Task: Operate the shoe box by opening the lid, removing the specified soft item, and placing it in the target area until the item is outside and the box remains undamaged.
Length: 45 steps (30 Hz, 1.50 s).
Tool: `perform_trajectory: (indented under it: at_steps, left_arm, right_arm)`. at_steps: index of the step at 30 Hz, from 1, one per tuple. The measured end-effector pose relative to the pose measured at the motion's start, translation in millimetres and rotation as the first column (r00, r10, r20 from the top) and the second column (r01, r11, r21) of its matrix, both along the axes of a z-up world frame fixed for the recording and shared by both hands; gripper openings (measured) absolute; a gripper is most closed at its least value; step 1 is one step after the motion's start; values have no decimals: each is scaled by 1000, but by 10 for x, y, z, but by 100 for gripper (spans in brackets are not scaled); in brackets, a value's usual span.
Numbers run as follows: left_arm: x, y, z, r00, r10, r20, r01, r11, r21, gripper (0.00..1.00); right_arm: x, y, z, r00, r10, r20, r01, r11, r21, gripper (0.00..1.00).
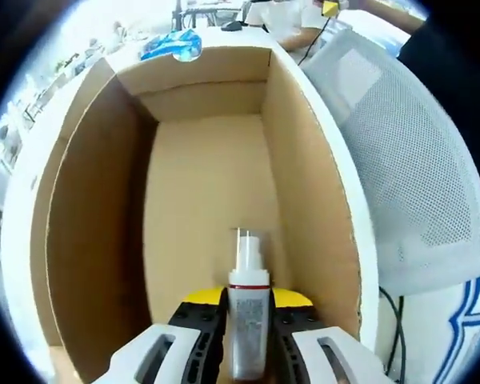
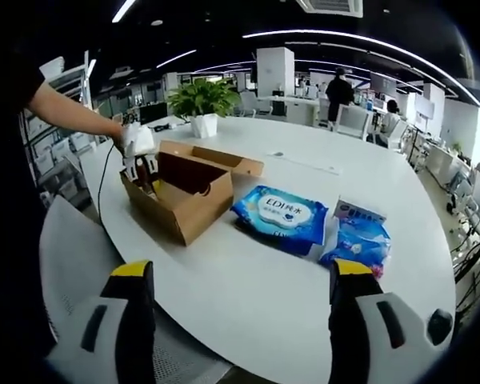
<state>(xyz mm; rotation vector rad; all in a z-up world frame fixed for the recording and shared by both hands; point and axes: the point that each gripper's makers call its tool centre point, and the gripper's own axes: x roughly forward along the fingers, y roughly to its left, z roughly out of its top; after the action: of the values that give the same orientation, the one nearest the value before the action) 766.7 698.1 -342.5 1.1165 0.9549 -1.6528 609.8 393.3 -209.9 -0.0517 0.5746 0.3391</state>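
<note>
In the left gripper view I look down into the open brown cardboard shoe box (image 1: 200, 200). My left gripper (image 1: 248, 310) is shut on a small white spray bottle (image 1: 247, 276) with a red band and a clear cap, held upright inside the box near its floor. In the right gripper view the shoe box (image 2: 184, 192) stands open on the white table (image 2: 264, 296), lid flap folded back. A person's hand holds the left gripper (image 2: 136, 152) over the box's left end. My right gripper (image 2: 238, 280) stands wide open above the table's near edge, holding nothing.
Two blue wipe packs lie right of the box, a large one (image 2: 278, 214) and a smaller one (image 2: 356, 240). A potted plant (image 2: 202, 100) stands behind the box. A white mesh chair (image 1: 408, 168) stands beside the table. A blue pack (image 1: 172, 44) lies beyond the box's far wall.
</note>
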Motion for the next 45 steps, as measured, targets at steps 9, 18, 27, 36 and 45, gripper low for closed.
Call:
perform_trajectory:
  at_steps: [9, 18, 27, 36, 45]
  left_arm:
    - [148, -51, 121, 992, 129, -13, -129, 990, -53, 19]
    - [185, -168, 350, 975, 221, -34, -224, 964, -144, 19]
    - [71, -349, 644, 934, 327, -142, -354, 901, -252, 19]
    - [-128, -666, 1073, 909, 358, -211, -414, 830, -375, 19]
    - [-232, -871, 1371, 880, 386, -277, -475, 739, -478, 19]
  right_arm:
    - [75, 41, 49, 1000, 10, 20, -10, 1000, 18, 85]
    - [191, 103, 131, 998, 30, 57, -32, 999, 39, 83]
    - [319, 245, 232, 993, 74, 96, -80, 995, 61, 82]
    - [427, 394, 310, 984, 128, 120, -138, 987, 85, 74]
    - [549, 519, 396, 977, 153, 150, -172, 978, 118, 66]
